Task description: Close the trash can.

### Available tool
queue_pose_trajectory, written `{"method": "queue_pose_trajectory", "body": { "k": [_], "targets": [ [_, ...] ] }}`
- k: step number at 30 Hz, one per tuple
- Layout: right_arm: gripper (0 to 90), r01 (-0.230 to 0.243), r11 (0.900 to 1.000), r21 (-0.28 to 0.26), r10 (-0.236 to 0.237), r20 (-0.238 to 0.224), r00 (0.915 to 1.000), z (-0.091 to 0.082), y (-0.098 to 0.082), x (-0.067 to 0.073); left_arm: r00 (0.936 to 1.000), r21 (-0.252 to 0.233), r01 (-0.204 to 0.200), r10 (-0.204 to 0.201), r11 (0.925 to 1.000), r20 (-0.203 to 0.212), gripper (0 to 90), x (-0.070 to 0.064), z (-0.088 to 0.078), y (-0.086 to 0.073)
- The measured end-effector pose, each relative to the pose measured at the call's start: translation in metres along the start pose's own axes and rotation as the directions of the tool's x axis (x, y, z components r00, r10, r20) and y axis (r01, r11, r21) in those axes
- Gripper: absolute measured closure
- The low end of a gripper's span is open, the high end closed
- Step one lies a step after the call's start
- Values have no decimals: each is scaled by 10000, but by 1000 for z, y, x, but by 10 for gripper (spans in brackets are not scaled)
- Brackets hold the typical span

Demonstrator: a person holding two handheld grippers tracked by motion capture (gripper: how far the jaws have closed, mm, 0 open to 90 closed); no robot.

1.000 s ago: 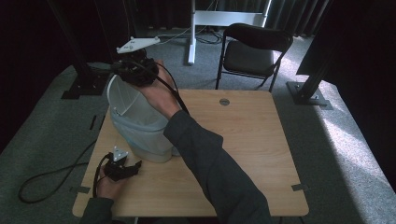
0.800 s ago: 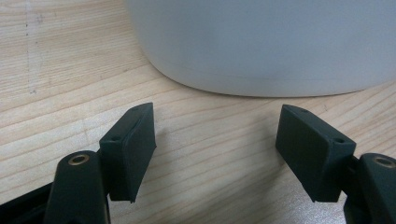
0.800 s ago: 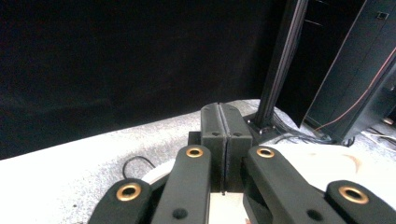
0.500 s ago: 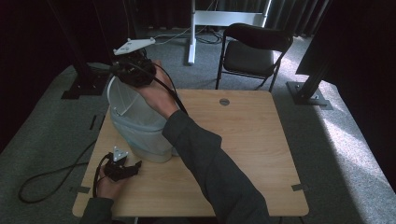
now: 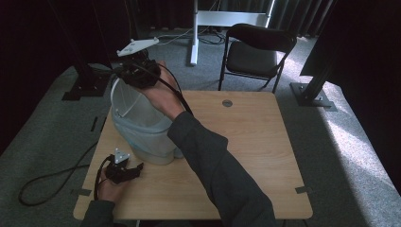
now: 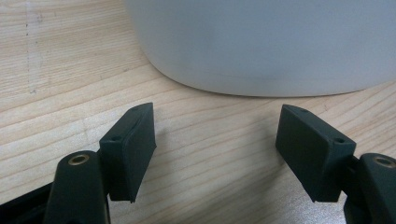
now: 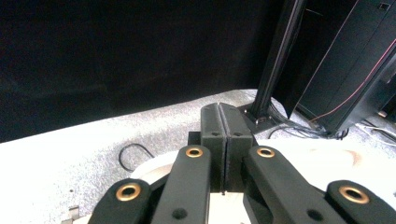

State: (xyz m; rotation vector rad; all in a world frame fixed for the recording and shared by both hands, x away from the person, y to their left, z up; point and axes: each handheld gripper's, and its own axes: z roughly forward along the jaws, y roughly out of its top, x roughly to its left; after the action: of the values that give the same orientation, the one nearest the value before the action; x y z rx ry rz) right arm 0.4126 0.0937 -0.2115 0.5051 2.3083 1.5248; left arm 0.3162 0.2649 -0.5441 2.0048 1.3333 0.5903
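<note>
- Right gripper (image 7: 224,140): jaws pressed flat together, pad against pad, nothing visible between them; pointed past the table's far-left edge toward grey carpet and a black upright post.
- Right gripper, high view (image 5: 137,73): held above the far rim of the bin; grey three-cornered plate on top; black cable trailing back along the sleeve.
- Left gripper (image 6: 217,140): jaws standing wide apart, nothing between them, bare wood under the gap; low over the table, aimed at the bin's base.
- Left gripper, high view (image 5: 124,169): at the near-left part of the table, just beside the bin, not touching it.
- Bin (image 5: 142,125): pale grey-white plastic, upright on the left half of the table, a thin liner showing inside the rim; its curved lower wall (image 6: 266,46) is near the left gripper's pads.
- Table (image 5: 255,156): light wood, rounded corners, a small round grommet near the far edge.
- Chair (image 5: 257,52): black, folding, on the carpet beyond the table.
</note>
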Motion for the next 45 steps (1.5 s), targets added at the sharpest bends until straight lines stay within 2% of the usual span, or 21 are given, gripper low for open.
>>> {"method": "queue_pose_trajectory", "body": {
  "k": [9,13,21,28,38,39,41,45],
  "targets": [
    [897,265,9988,403,-268,69,9996,-5,-8,-2,10000,-16,8,-8,10000,-22,287,0,0,0],
    [897,96,9993,371,-95,-20,10000,-7,-15,-5,10000,-17,10,-10,10000,-18,287,0,0,0],
    [899,95,9993,375,-90,-130,9999,-18,-33,-10,10000,-1,-9,9,10000,-32,287,0,0,0],
    [899,-257,9985,478,266,-174,9995,-25,-61,-22,10000,4,16,-16,10000,-38,287,0,0,0],
    [900,-794,9950,606,818,-386,9959,-40,-118,-33,10000,2,22,-22,10000,-43,287,0,1,0],
    [900,-794,9950,606,818,-386,9959,-40,-118,-33,10000,2,22,-22,10000,-43,286,0,1,0],
    [900,-874,9933,749,908,-426,9950,-43,-129,-35,10000,3,35,-35,10000,-40,287,0,1,0],
    [900,-876,9942,627,909,-515,9945,-46,-136,-35,10000,19,36,-36,10000,-56,286,0,1,1]
  ]
}}
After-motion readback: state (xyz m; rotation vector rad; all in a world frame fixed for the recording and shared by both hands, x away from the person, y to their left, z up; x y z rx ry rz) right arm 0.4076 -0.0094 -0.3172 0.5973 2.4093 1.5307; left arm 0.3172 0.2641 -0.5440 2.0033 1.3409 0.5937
